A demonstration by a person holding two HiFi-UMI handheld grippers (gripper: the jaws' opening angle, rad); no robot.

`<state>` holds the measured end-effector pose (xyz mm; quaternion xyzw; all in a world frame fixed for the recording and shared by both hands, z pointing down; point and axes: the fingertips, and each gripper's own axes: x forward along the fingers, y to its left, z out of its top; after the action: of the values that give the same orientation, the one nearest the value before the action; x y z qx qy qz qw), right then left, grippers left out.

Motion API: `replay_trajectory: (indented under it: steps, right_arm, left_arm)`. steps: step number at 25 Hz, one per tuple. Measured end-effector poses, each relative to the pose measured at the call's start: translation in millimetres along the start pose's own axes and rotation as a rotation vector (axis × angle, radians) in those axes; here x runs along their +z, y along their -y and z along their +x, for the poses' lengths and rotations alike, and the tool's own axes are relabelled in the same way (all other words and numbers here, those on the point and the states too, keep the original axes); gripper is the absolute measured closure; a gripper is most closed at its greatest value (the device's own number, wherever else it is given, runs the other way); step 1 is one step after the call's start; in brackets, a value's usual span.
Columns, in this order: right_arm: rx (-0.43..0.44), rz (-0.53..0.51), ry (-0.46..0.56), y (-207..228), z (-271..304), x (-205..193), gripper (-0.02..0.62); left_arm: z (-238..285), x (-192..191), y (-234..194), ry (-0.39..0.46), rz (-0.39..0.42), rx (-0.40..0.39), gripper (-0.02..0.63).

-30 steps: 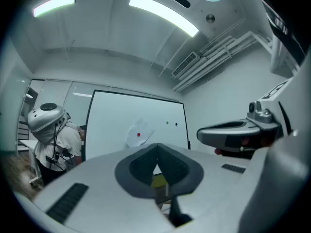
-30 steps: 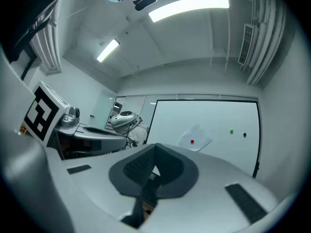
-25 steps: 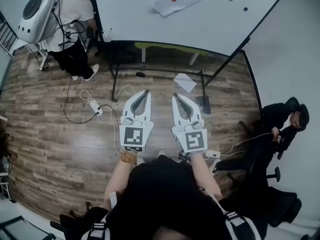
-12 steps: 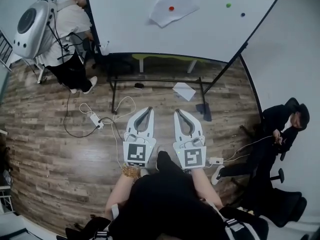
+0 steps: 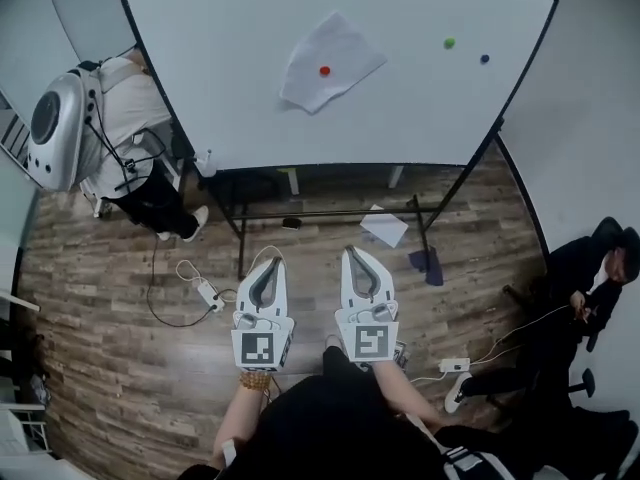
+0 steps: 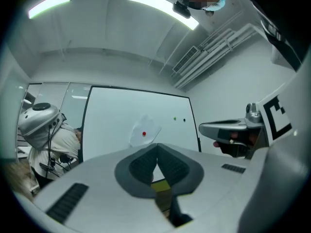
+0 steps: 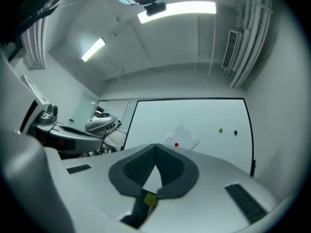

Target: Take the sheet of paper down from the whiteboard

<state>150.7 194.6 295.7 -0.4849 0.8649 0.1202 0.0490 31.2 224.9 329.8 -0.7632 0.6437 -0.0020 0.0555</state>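
A white sheet of paper [image 5: 328, 61] hangs tilted on the whiteboard [image 5: 240, 88], pinned by a red magnet [image 5: 324, 70]. The sheet [image 6: 144, 130] and red magnet [image 6: 144, 134] also show in the left gripper view, and the sheet [image 7: 182, 136] with its magnet [image 7: 176, 144] in the right gripper view. My left gripper [image 5: 268, 267] and right gripper [image 5: 357, 256] are side by side, well short of the board, pointing at it. Both are shut with nothing between the jaws. From the left gripper [image 6: 156, 145] and the right gripper [image 7: 155, 145] the paper lies just beyond the tips.
A green magnet [image 5: 449, 42] and a blue magnet [image 5: 484, 58] sit at the board's upper right. A person with a silver backpack [image 5: 55, 128] stands left of the board; another person [image 5: 590, 278] sits at the right. A loose sheet [image 5: 384, 226], cables and a power strip [image 5: 208, 294] lie on the wood floor.
The head view has tilted up, so more of the whiteboard shows and the paper sits lower in frame. Both grippers now show lower in frame and smaller, still shut and side by side.
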Motion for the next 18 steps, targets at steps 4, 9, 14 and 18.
replay_trajectory:
  steps: [4, 9, 14, 18]
  right_arm:
    - [-0.002, 0.050, -0.011, 29.6, 24.6, -14.1, 0.597]
    - [0.022, 0.050, -0.041, 49.7, 47.0, -39.5, 0.597]
    - [0.042, 0.042, -0.063, 52.7, 73.5, -53.0, 0.596]
    - [0.049, -0.015, -0.109, 57.2, 107.1, -69.5, 0.595]
  left_arm:
    - [34.8, -2.7, 6.0, 0.003, -0.016, 0.010, 0.594]
    - [68.8, -11.9, 12.8, -0.005, -0.033, 0.016, 0.594]
    - [96.2, -27.2, -1.7, -0.018, -0.064, 0.022, 0.594]
    - [132.2, -42.5, -21.3, -0.004, -0.092, 0.006, 0.594]
